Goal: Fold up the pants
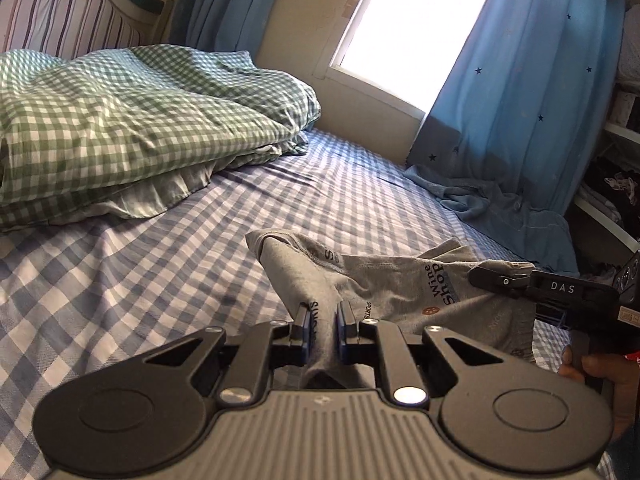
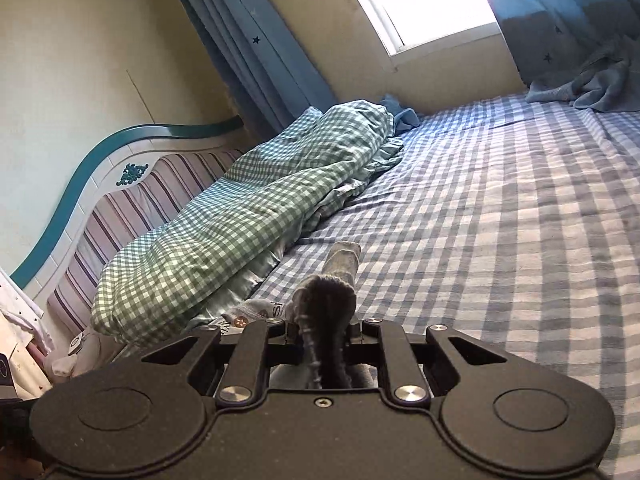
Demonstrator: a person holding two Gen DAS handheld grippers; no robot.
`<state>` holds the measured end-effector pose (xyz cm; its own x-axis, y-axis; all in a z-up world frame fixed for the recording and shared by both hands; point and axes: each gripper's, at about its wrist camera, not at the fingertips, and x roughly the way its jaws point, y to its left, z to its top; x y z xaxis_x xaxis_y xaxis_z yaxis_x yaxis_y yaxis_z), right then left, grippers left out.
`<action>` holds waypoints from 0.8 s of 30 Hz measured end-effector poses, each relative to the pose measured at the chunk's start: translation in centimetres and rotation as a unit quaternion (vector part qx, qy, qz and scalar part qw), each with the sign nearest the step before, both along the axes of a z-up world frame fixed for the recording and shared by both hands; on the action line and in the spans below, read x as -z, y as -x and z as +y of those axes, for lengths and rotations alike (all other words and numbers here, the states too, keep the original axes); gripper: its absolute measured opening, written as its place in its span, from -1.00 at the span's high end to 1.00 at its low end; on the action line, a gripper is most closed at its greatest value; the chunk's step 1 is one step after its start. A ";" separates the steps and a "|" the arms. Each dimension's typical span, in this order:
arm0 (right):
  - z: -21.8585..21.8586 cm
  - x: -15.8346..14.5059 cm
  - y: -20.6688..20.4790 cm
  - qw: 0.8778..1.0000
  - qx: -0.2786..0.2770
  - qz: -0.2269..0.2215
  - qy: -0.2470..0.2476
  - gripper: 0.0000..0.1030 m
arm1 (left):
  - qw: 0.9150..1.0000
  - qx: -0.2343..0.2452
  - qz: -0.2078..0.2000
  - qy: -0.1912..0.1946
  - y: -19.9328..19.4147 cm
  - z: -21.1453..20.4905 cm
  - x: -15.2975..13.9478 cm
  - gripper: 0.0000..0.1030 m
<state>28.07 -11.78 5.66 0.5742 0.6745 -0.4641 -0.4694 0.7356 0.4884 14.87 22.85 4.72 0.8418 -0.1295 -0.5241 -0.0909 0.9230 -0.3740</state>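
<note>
The left claw [image 1: 324,320] is clamped on a bunched fold of the grey pants [image 1: 400,292]; the fabric passes between both pads and continues back toward the claw body. From this grip the pants stretch forward and to the right, lifted clear of the bed [image 1: 200,248], with printed lettering visible on the cloth. To the right of the left claw, the right claw [image 1: 494,278] grips the far edge of the same garment; a hand [image 1: 592,372] holds its handle below.

In the right wrist view, the right claw [image 2: 324,326] is clamped on a gathered grey section with a stitched seam running between the pads. A further part of the pants [image 2: 340,260] protrudes just ahead of the claw, above the checked bed sheet [image 2: 500,220].

Ahead and to the left of both claws lies a green checked duvet [image 1: 120,120], folded against the striped headboard [image 1: 68,20]. Ahead and to the right hang blue curtains [image 1: 520,80] beside a bright window [image 1: 412,20]. A blue cloth [image 1: 500,208] lies crumpled on the bed below the curtain.
</note>
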 end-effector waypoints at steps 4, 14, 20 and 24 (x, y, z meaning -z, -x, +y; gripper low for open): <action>1.4 2.7 -1.1 0.999 0.001 0.031 0.015 0.67 | 0.999 -0.008 0.039 0.023 -0.7 1.6 3.1 0.73; 0.1 5.8 -1.9 0.996 0.033 0.069 0.053 0.35 | 0.996 -0.026 0.072 0.039 0.4 2.4 6.0 0.64; -1.6 5.0 -0.6 0.995 0.064 0.057 0.048 -0.49 | 0.996 -0.050 0.068 0.018 1.7 1.9 5.0 -0.34; -2.8 3.7 1.5 0.995 0.077 0.046 0.040 -0.85 | 0.997 -0.051 0.064 0.003 2.8 1.1 3.5 -0.68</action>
